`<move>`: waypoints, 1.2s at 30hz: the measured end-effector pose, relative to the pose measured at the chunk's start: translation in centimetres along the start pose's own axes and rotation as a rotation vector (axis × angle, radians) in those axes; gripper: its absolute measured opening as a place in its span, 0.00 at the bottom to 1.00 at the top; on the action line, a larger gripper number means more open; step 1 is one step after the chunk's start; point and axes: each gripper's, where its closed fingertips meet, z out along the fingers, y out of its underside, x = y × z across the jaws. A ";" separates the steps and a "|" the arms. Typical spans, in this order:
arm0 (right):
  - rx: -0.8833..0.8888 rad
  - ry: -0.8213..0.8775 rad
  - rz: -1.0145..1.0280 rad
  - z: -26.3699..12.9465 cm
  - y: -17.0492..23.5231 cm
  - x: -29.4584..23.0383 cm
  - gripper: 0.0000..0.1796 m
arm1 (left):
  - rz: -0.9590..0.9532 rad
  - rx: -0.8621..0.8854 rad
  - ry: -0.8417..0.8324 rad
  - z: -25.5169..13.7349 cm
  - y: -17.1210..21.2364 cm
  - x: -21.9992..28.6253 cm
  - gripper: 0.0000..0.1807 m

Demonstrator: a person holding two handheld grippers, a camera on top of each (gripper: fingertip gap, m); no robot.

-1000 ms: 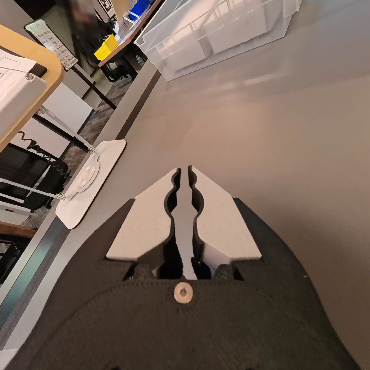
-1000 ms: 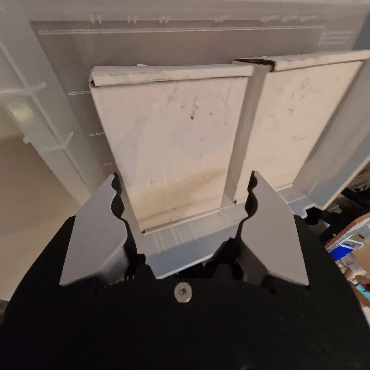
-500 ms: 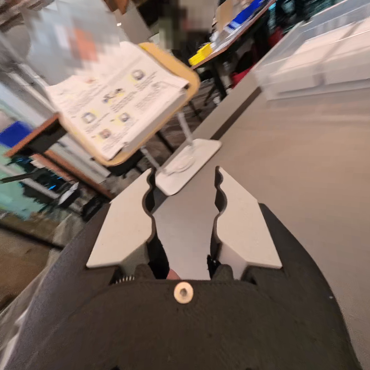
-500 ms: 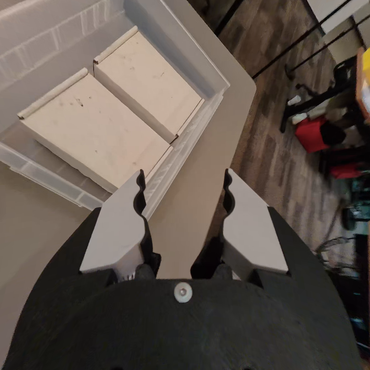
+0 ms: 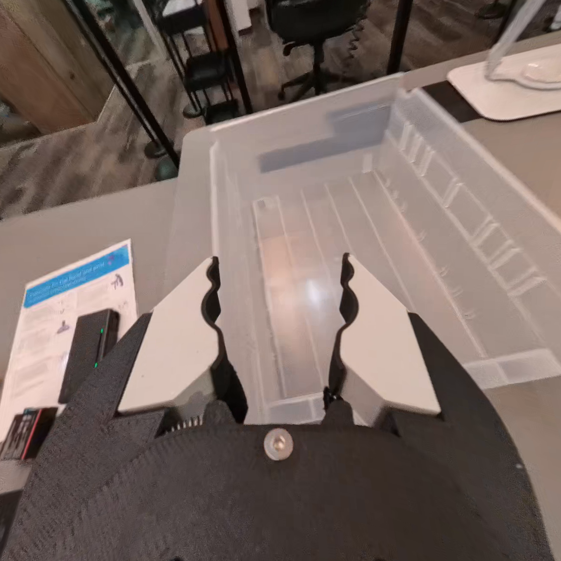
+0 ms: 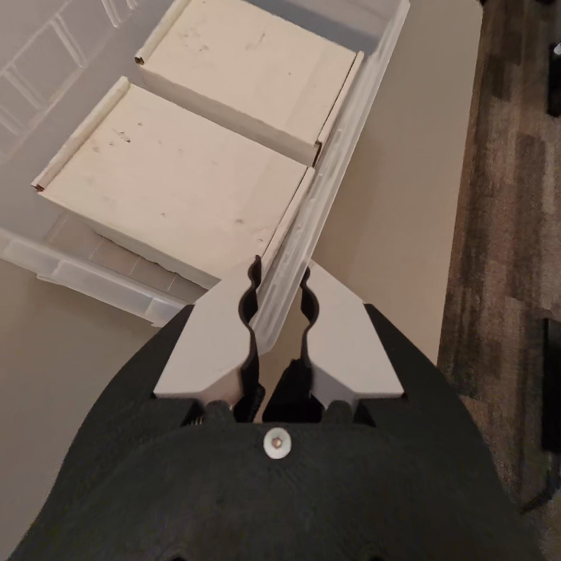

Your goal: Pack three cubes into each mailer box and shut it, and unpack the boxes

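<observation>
- In the left wrist view, a printed sheet (image 5: 76,306) lies flat on the grey table (image 5: 85,224) at the far left, with a slim black device (image 5: 89,352) resting on it, two small green lights showing on its side.
- A small black packet (image 5: 25,432) sits at the sheet's near corner.
- The left hand-held gripper (image 5: 280,261) has its jaws spread wide and holds nothing; it hangs over the near end of a clear plastic bin (image 5: 455,212), whose ribbed floor shows between the fingers.
- Past that bin, at the far right, stands a white stand base (image 5: 501,88).
- In the right wrist view, two closed white mailer boxes sit side by side in another clear bin (image 6: 343,151): the nearer mailer box (image 6: 170,182) and the farther mailer box (image 6: 249,69).
- The right hand-held gripper (image 6: 282,267) is narrowed around this bin's rim at its near corner; whether the pads press it I cannot tell.
- Wood-pattern floor (image 6: 510,212) lies beyond the table edge on the right.
</observation>
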 end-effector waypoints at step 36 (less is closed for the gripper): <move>0.238 -0.122 0.019 3.4 -8.6 -27.8 0.05 | -0.291 0.432 -0.038 -4.5 -2.5 -6.0 0.02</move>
